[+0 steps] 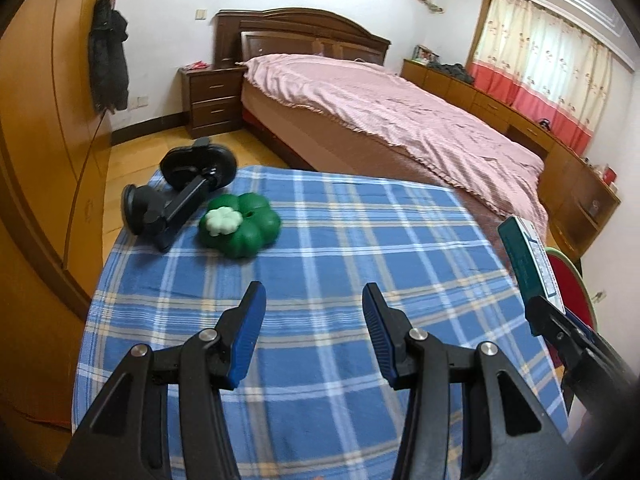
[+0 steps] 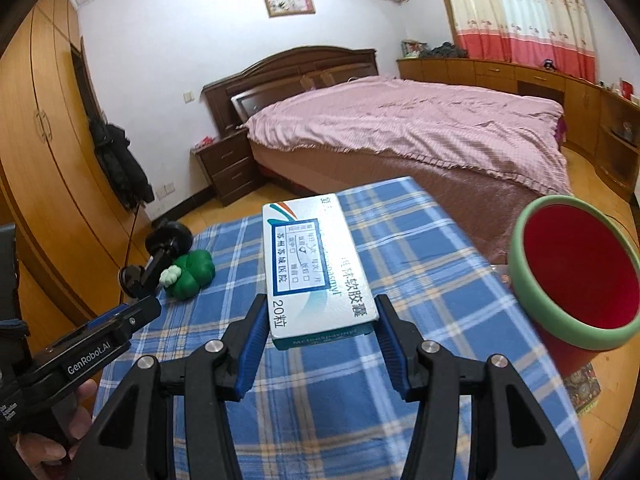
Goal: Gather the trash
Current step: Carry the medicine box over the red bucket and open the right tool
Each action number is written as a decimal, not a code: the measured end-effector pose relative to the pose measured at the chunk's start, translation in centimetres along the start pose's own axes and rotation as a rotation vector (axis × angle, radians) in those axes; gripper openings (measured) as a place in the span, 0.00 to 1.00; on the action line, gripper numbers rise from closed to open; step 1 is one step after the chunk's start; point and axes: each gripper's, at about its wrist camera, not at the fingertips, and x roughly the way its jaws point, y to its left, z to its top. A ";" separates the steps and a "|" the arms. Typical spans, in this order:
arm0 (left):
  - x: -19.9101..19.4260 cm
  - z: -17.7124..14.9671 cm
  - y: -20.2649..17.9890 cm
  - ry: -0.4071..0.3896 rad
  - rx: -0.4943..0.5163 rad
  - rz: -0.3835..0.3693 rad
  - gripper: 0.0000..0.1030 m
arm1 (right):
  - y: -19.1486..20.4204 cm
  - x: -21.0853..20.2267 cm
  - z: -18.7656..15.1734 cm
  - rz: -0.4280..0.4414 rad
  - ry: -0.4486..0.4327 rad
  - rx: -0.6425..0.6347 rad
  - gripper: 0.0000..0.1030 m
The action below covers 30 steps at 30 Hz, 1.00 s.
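Carriage of one trash item is the step in hand. Right gripper (image 2: pixel 320 334) has its jaws closed on the near end of a medicine box (image 2: pixel 316 268), a white and teal carton with a printed pharmacy label, held clear above the table (image 2: pixel 420 256), which is covered in blue plaid cloth. A red bin with a green rim (image 2: pixel 576 276) stands just to the right of the box, its mouth tipped toward the camera and apparently empty.

Left gripper (image 1: pixel 314 336) hangs over the cloth with jaws parted and nothing between them. Still lying on the table, at its far left corner, are a green clover-shaped object (image 1: pixel 240 226) and, touching it, a black suction-cup mount (image 1: pixel 180 196).

Judgement: the next move calls for swinging the box rightward over the bin mouth and parting the jaws only once the carton is inside the rim. Whether the two remaining items count as trash cannot be settled from these views.
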 end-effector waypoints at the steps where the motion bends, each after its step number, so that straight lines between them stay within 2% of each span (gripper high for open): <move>1: -0.3 0.0 -0.5 -0.003 0.009 -0.009 0.49 | -0.3 -0.5 0.0 -0.004 -0.009 0.006 0.53; 17: -2.2 0.1 -6.4 -0.042 0.096 -0.081 0.49 | -7.1 -6.9 0.1 -0.112 -0.130 0.097 0.53; 30: -0.3 0.5 -11.1 -0.045 0.149 -0.117 0.49 | -14.9 -7.8 0.3 -0.221 -0.152 0.205 0.53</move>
